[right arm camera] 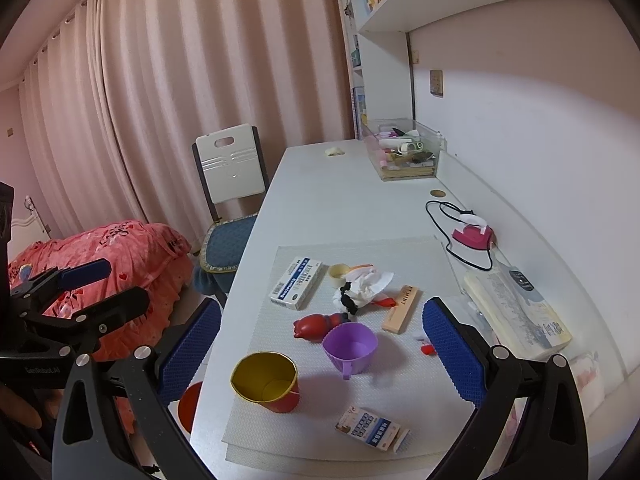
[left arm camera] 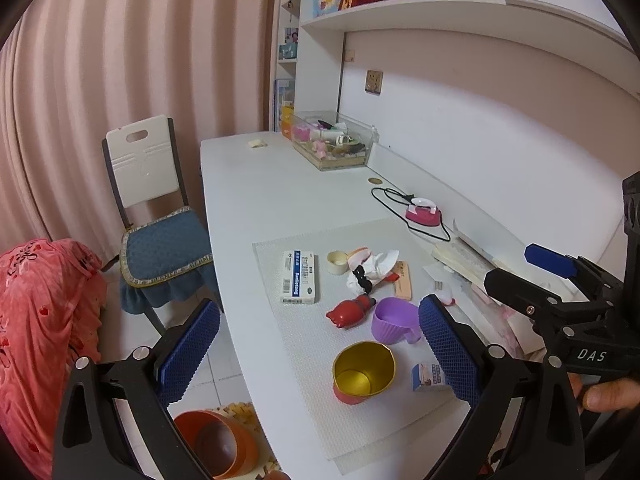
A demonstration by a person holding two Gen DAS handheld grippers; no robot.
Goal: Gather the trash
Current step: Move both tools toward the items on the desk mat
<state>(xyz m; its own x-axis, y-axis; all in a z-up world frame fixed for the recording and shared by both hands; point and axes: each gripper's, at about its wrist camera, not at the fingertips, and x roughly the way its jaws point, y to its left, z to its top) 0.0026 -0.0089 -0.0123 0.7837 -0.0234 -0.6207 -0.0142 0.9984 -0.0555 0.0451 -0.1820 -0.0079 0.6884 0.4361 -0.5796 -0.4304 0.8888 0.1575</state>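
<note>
Two claws hang wide apart above the white worktop [left arm camera: 240, 200], and neither holds or touches anything.

From the left wrist view, the left claw [left arm camera: 320, 356] frames a gold-lined red metal cup [left arm camera: 362, 372] directly ahead between its fingers, with a lilac ribbed plastic cup [left arm camera: 394, 320] just beyond it and a small blue-and-white carton [left arm camera: 430, 376] beside its right finger. The likely trash, a crumpled white tissue wad with black scraps [left arm camera: 370, 274], lies farther ahead, past a red bottle-shaped toy [left arm camera: 350, 312]. Reaching straight for it risks knocking over the cups or nudging the toy. An orange round bin [left arm camera: 218, 446] sits on the floor below the left finger.

From the right wrist view, the right claw [right arm camera: 322, 354], equally spread, has the same lilac cup [right arm camera: 350, 346] centred ahead and the tissue wad [right arm camera: 364, 286] beyond. A thin tissue could slip or tear if pinched only at its edge, and the flat blue-and-white medicine box [right arm camera: 296, 282] left of it might be dragged along.
</note>
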